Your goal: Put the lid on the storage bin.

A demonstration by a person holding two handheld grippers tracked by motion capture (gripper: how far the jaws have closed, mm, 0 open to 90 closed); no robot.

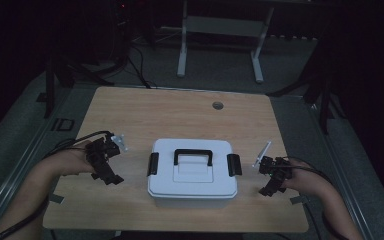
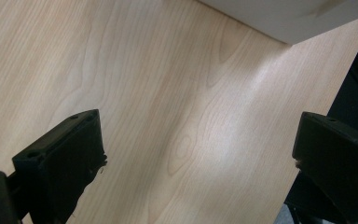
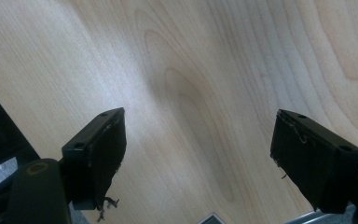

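One desk carries one white box. The box has one black handle on its lid and two black latches, one at the left end and one at the right end. Two hand-held grippers are over the desk: the left hand-held gripper and the right hand-held gripper. The desk has one round hole.

Cut off at the top edge of the left gripper view: white box, one corner showing. Forearms cropped at the near edge.
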